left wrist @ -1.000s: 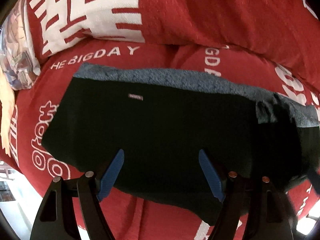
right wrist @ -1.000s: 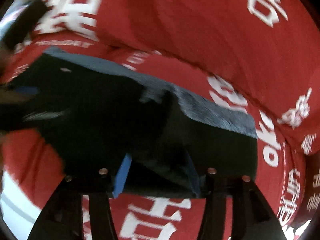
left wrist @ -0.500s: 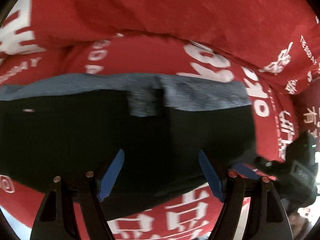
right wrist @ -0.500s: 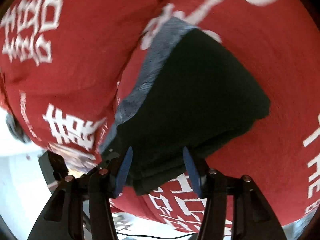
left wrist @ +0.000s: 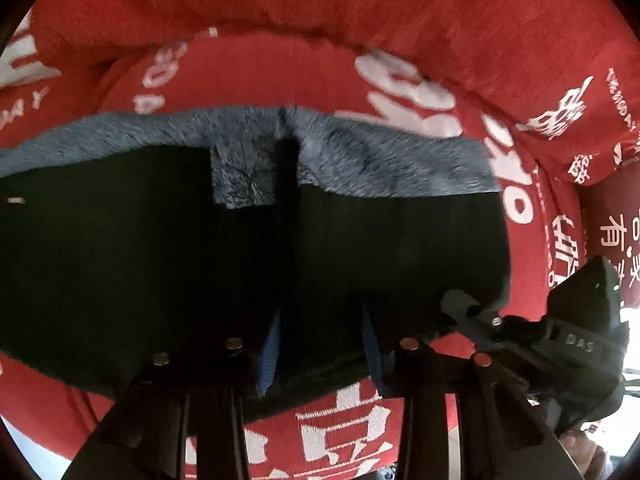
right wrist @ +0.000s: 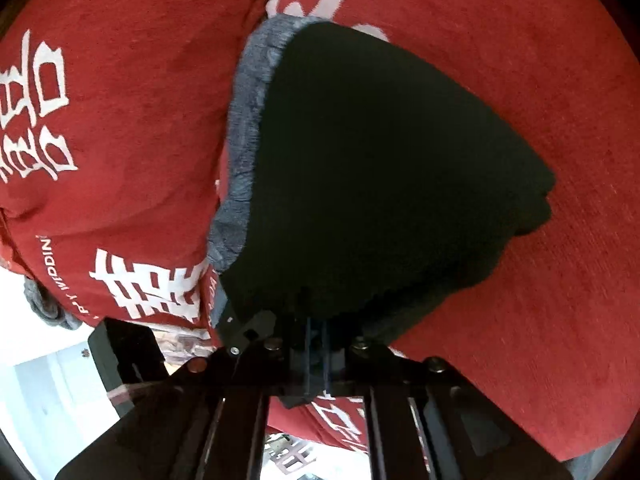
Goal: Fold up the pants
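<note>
— Pants, where are they?

— Lying flat on the red sofa cover with the white lettering. They are black, folded over, with a grey fuzzy waistband along the far edge, against the foot of the back cushion. A small grey patch hangs down from the band near the middle.

— And my left gripper?

— I have it at the near edge of the pants. The blue pads stand apart with black fabric between them, but the gap is partly drawn in; they do not look pressed together, so I count it as released, not yet clamped.

— The right one?

— My right gripper is at the end of the folded pants, by the near corner. Through its own camera the blue pads sit nearly touching, with only a thin dark slit between them, and the cloth edge comes right down to the tips. It is clenched, and it seems to pinch the hem, though the dark fabric hides the exact contact.

— Can each see the other?

— Yes. From the left camera the right gripper's black body shows low on the right side, its tip touching the pants' corner. From the right camera the left gripper's black housing sits low on the left.
</note>
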`<state>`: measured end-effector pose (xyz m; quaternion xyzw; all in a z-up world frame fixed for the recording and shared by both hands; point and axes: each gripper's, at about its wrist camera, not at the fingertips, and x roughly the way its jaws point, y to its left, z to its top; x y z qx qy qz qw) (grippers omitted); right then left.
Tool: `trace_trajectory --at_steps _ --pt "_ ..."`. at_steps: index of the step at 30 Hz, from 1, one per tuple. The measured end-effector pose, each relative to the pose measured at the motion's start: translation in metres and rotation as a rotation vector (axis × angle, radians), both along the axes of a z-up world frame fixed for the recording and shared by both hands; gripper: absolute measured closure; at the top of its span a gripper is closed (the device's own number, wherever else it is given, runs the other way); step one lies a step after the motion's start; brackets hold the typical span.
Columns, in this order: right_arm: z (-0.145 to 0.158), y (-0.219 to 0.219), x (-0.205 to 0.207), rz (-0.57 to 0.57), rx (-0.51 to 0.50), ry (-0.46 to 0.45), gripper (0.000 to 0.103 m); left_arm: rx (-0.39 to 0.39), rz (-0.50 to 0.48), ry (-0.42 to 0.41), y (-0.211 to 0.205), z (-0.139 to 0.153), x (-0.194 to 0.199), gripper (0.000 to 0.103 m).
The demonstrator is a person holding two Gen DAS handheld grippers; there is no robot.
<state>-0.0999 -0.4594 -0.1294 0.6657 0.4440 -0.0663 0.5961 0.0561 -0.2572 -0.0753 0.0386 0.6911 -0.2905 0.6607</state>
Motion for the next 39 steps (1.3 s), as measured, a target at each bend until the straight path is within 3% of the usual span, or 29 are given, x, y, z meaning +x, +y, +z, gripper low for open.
trace_trajectory --at_steps 3,5,8,11,14,15,19,24,28,31,34,36,39 --pt "0.026 0.002 0.005 0.047 -0.051 -0.052 0.098 0.005 0.001 -0.073 0.013 0.017 -0.012 0.065" --pt "0.031 0.01 0.007 0.085 -0.056 -0.049 0.099 0.047 0.009 -0.064 0.019 0.007 -0.017 0.065" --pt "0.01 0.024 0.009 0.132 -0.057 0.021 0.099 0.085 0.034 -0.042 0.025 -0.014 -0.02 0.065" --pt "-0.014 0.029 0.006 0.103 -0.024 0.044 0.099 0.095 0.023 -0.098 0.021 -0.013 -0.022 0.063" --pt "-0.008 0.03 0.01 0.153 -0.062 0.023 0.098 0.115 0.012 -0.116 0.017 -0.008 -0.025 0.051" --pt "-0.005 0.031 0.011 0.173 -0.067 0.022 0.095 0.14 0.005 -0.144 0.016 -0.002 -0.025 0.043" --pt "0.013 0.032 0.016 0.3 -0.069 0.045 0.08 0.115 -0.007 -0.189 0.022 0.024 -0.019 0.042" --pt "0.061 0.013 0.021 0.405 -0.238 -0.035 0.079 0.093 -0.015 -0.235 0.013 0.044 0.001 0.042" --pt "0.081 -0.022 0.041 0.379 -0.43 -0.029 0.09 0.058 -0.028 -0.206 -0.026 0.035 0.017 0.042" --pt "0.074 -0.044 0.063 0.34 -0.464 -0.004 0.09 0.074 -0.027 -0.226 -0.052 0.021 0.024 0.042" --pt "0.06 -0.05 0.089 0.356 -0.525 0.032 0.09 0.174 -0.023 -0.252 -0.062 -0.005 0.028 0.042" --pt "0.044 -0.051 0.094 0.378 -0.514 0.054 0.09 0.215 -0.028 -0.25 -0.055 -0.019 0.027 0.042" --pt "0.023 -0.048 0.087 0.401 -0.474 0.086 0.09 0.196 -0.073 -0.27 -0.039 -0.02 0.019 0.041"
